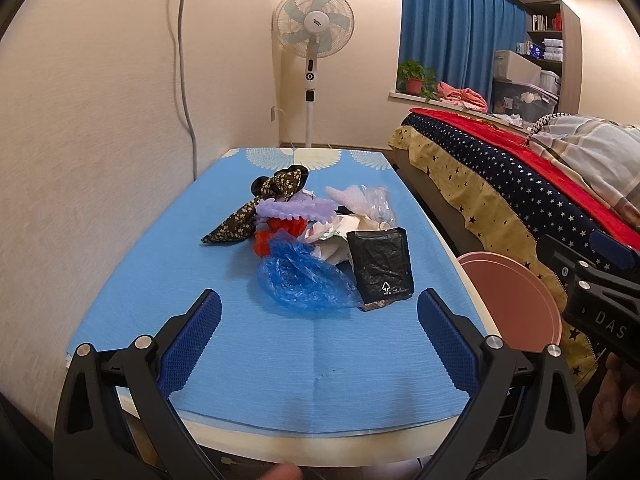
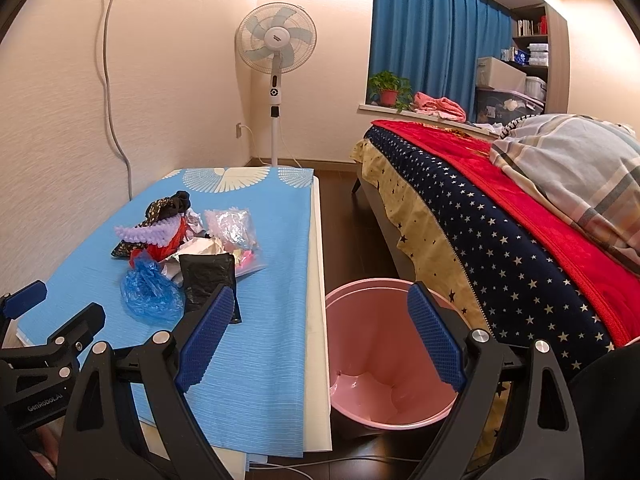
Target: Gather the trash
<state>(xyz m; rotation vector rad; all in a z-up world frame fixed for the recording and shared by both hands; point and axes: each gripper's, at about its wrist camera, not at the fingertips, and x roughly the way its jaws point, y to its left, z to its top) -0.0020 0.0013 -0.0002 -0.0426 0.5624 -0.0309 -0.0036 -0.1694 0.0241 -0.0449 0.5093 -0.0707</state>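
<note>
A heap of trash lies mid-table on the blue cloth: a crumpled blue plastic bag [image 1: 304, 280] [image 2: 150, 290], a black foil packet [image 1: 380, 270] [image 2: 206, 278], red scraps [image 1: 276, 234], white paper, a clear bag [image 2: 236, 232], a lilac fringed piece [image 1: 294, 208] and a dark flowered cloth [image 1: 256, 208]. My left gripper [image 1: 320, 336] hovers open over the near table end, short of the heap. My right gripper [image 2: 320, 340] hangs open above the table's right edge and the pink bin [image 2: 384, 360] on the floor. Nothing sits between either pair of pads.
The table [image 2: 318, 320] stands against the left wall. A bed [image 2: 500, 240] with starry and red covers runs along the right, leaving a narrow floor strip that holds the bin. A standing fan [image 1: 310, 32] and a cable are at the far wall.
</note>
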